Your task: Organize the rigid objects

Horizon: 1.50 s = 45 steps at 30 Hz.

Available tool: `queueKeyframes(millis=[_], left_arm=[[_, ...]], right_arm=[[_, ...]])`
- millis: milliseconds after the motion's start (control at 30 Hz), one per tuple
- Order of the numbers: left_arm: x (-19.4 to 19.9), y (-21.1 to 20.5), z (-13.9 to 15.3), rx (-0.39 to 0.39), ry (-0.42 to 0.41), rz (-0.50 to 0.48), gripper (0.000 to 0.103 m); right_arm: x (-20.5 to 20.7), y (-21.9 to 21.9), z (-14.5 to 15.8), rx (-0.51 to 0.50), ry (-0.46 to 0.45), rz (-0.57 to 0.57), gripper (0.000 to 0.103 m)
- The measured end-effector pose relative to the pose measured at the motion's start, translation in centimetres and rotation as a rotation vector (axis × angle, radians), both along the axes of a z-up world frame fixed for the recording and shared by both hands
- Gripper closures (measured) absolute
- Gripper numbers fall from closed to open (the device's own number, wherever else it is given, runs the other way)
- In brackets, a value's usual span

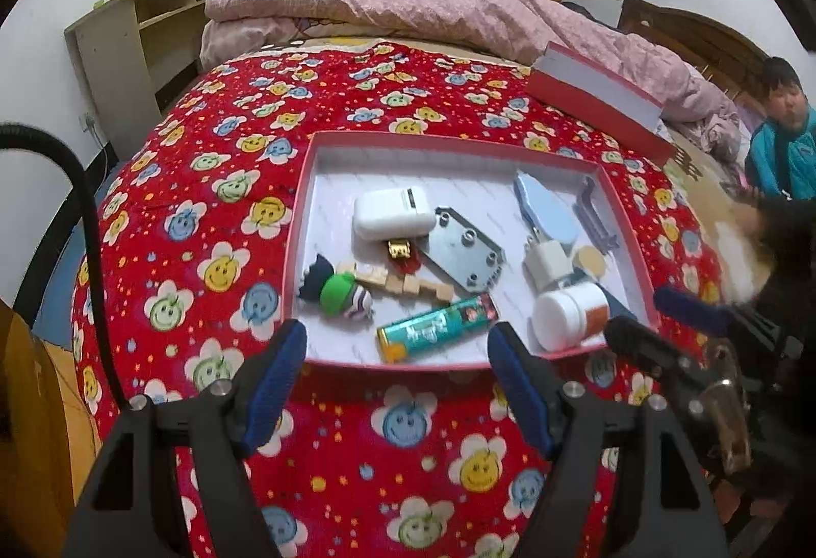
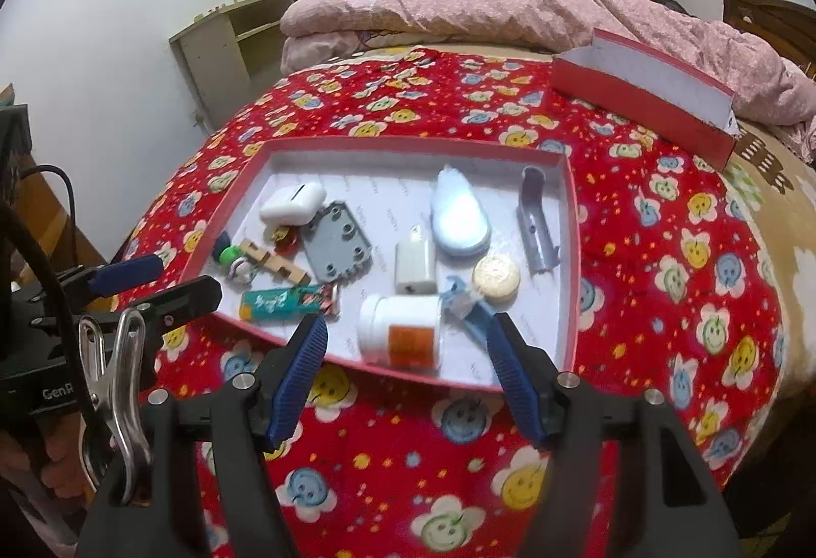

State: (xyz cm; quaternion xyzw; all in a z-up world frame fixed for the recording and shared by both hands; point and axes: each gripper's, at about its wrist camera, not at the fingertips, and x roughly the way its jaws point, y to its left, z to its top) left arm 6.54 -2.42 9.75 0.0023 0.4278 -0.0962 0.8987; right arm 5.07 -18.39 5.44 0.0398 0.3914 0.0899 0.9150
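A: Bottle [image 2: 400, 328], white with an orange label, lies on its side in the red-rimmed tray [image 2: 571, 252] on the bed, at the near edge. Which fingers face it?

B: Those of the right gripper [image 2: 408, 354]. The bottle sits directly ahead of them, framed in their gap though beyond the tips. The blue pads stand well apart and hold nothing.

A: And its long axis?

B: Crosswise to the line of approach, white cap toward the left pad, label toward the right. As judged, a grasp across the body would need the wrist turned or a longer span.

A: The left gripper [image 1: 398, 344]?

B: Equally spread, equally empty. Ahead of it lies the teal lighter [image 1: 438, 328], long axis also roughly crosswise; the bottle [image 1: 568, 313] falls off to its right, so the right hand is nearer.
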Motion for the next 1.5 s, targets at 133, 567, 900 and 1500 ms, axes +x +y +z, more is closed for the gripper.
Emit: queueKeyframes(millis=[133, 567, 900, 1500], left_arm=[[-1.2, 0.2, -0.2, -0.004, 0.004, 0.001, 0.026], [-3.4, -0.5, -2.8, 0.04, 0.012, 0.001, 0.026], [-2.7, -0.8, -4.6, 0.05, 0.033, 0.019, 0.026], [-1.6, -0.4, -7.8, 0.09, 0.07, 0.055, 0.024]], right_arm=[[-1.2, 0.4, -0.4, 0.004, 0.009, 0.01, 0.036], [-3.7, 0.3, -2.9, -0.073, 0.041, -0.055, 0.036], [-3.1, 0.4, -4.7, -0.086, 0.079, -0.075, 0.036], [-2.4, 1.1, -7.5, -0.132, 0.11, -0.087, 0.034]])
